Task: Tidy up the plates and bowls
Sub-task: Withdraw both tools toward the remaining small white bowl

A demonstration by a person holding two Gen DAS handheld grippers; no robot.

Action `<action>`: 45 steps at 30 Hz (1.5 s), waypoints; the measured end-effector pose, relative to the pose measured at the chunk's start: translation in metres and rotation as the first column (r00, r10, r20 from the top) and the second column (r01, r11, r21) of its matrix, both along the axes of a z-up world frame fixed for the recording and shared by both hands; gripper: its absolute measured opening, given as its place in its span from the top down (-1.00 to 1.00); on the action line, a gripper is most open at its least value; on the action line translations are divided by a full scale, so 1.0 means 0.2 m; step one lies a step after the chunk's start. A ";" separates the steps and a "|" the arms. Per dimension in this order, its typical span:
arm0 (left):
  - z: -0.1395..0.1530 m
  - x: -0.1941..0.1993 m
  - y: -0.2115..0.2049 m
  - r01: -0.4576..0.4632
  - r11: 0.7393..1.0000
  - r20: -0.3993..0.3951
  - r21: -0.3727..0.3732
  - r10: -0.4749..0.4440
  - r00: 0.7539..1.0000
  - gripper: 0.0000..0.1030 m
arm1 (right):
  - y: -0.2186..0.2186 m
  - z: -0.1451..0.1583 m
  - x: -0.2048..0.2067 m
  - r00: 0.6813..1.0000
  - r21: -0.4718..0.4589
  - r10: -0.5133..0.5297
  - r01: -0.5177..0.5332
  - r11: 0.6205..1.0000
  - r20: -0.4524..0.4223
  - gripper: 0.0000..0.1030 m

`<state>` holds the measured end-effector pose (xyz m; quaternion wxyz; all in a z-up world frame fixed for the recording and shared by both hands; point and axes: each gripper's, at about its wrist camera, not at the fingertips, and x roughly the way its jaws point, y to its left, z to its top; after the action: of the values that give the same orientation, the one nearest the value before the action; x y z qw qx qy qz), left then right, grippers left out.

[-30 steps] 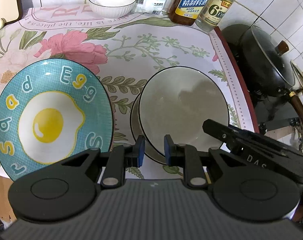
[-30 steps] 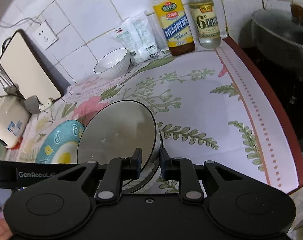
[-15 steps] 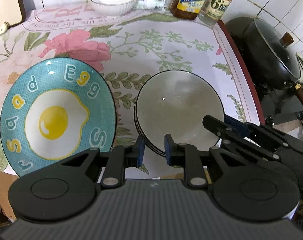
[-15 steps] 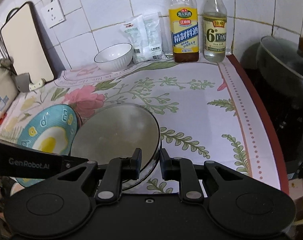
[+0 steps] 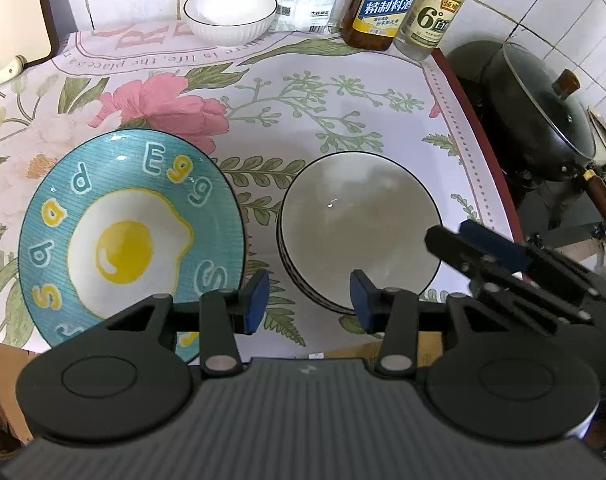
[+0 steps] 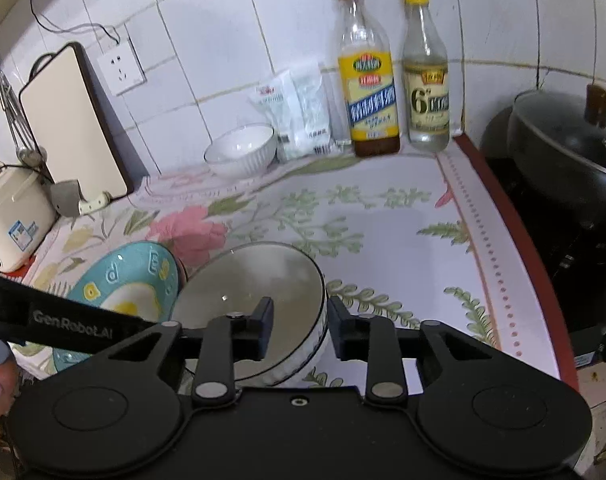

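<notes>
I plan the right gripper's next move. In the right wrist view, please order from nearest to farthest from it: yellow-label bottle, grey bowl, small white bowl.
From the right gripper:
1. Grey bowl, its rim between the open fingers.
2. Small white bowl, back left.
3. Yellow-label bottle, at the wall.

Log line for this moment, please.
left gripper: open, empty | right gripper: open astride grey bowl rim | egg plate: beside bowl

Landmark: stack of bowls (image 5: 359, 236)
Egg plate (image 5: 131, 236): just left of it
Left gripper (image 5: 310, 300): jaws apart, just before it
</notes>
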<state>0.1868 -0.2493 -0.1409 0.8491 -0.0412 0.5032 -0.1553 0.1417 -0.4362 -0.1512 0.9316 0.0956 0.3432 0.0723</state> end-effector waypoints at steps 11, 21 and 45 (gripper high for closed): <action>0.17 -0.01 0.13 0.042 0.999 0.028 -0.015 -0.041 0.999 0.10 | 0.08 0.24 -0.02 0.997 -0.012 0.022 -0.021 1.000 0.073 -0.18; 0.36 0.16 0.38 0.006 0.998 0.129 -0.065 0.002 0.992 0.08 | 0.17 0.38 0.21 0.983 0.049 0.127 -0.134 0.990 0.130 -0.42; 0.02 0.98 0.67 -0.118 0.972 0.247 -0.202 0.167 0.955 -0.18 | 0.19 0.06 1.30 0.978 0.222 0.205 -0.193 0.956 -0.032 -0.55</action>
<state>0.3826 -0.1163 -0.1363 0.9096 -0.1353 0.3658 -0.1434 0.4021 -0.3973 -0.1389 0.8937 0.1641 0.3667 0.2000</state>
